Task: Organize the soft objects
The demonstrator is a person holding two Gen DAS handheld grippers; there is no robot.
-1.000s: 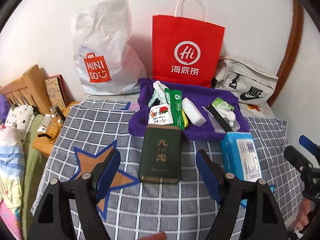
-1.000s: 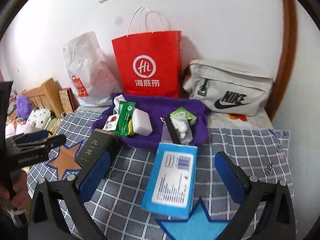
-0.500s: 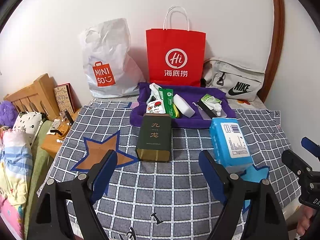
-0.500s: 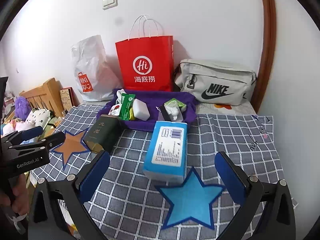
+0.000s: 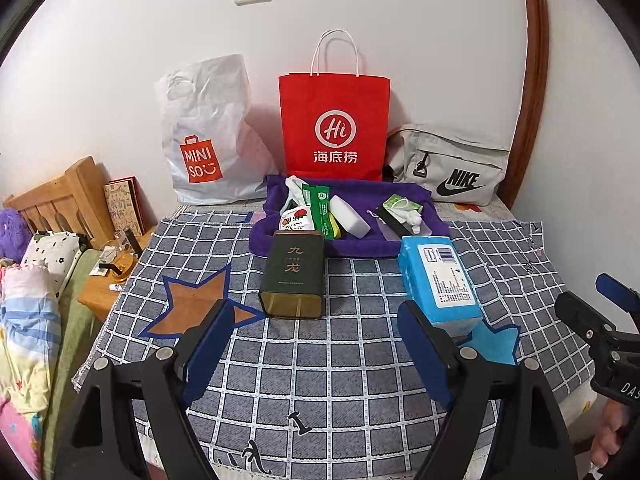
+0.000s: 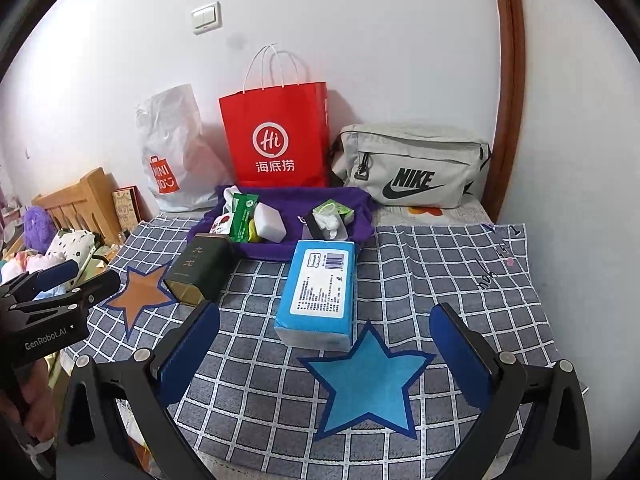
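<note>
My pads (image 5: 208,344) dark blue. Cloth (image 6: 440,264) grey, white grid; stars orange (image 5: 192,300) and blue (image 6: 368,384). Tissue pack (image 6: 320,288) light blue. Tin (image 5: 294,272) dark green. Towel (image 5: 400,192) purple. Paper bag (image 5: 334,128) red.

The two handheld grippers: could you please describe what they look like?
Both match. The left gripper and right gripper have matte black angular frames with silver screws and flat blue pads lining their fingers. The left one's side reads "GenRobot.AI" in white. Bare hands hold them; no cables show.
</note>
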